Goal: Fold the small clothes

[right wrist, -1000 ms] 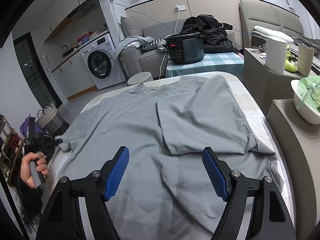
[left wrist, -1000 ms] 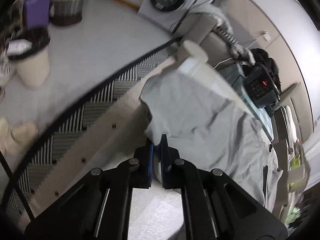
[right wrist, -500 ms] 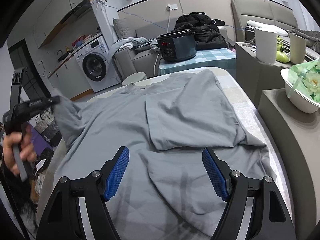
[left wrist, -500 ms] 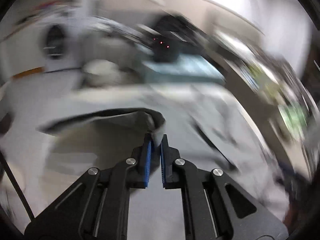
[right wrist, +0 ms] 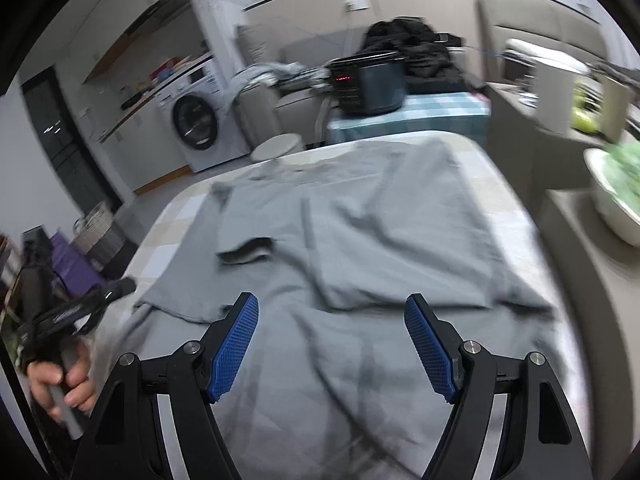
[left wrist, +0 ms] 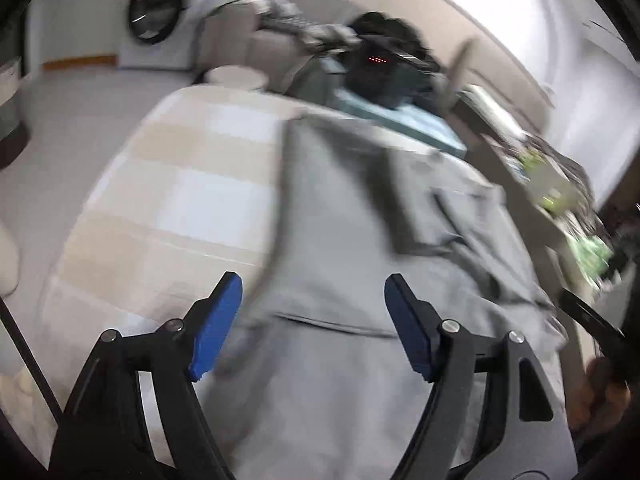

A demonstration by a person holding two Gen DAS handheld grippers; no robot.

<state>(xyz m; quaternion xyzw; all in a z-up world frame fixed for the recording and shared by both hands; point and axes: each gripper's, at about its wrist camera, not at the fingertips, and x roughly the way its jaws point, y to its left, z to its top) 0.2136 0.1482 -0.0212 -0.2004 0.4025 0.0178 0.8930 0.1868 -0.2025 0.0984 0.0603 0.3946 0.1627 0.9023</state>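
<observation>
A grey T-shirt [left wrist: 340, 240] lies spread on the beige checked table [left wrist: 180, 184], both of its sides folded in toward the middle. My left gripper [left wrist: 312, 320] hovers over the shirt's left fold with its jaws opening; the blue pads touch no cloth. From the right wrist view, that left gripper [right wrist: 80, 312] appears at the table's left edge in a person's hand [right wrist: 60, 384]. My right gripper [right wrist: 332, 344] stands open above the T-shirt [right wrist: 380, 240] near its front hem, with nothing between the fingers. The folded left sleeve [right wrist: 240, 248] rests on the shirt.
Beyond the table stand a white round stool [right wrist: 276, 146], a washing machine [right wrist: 196, 124] and a black cooker [right wrist: 368, 80] on a teal checked stand. A white bowl [right wrist: 616, 196] sits on a side unit at right. A woven basket [right wrist: 96, 232] stands on the floor at left.
My left gripper, shut on the shirt's left edge, swung it in over the shirt and has opened, letting it go. The right gripper stayed open and shifted slightly.
</observation>
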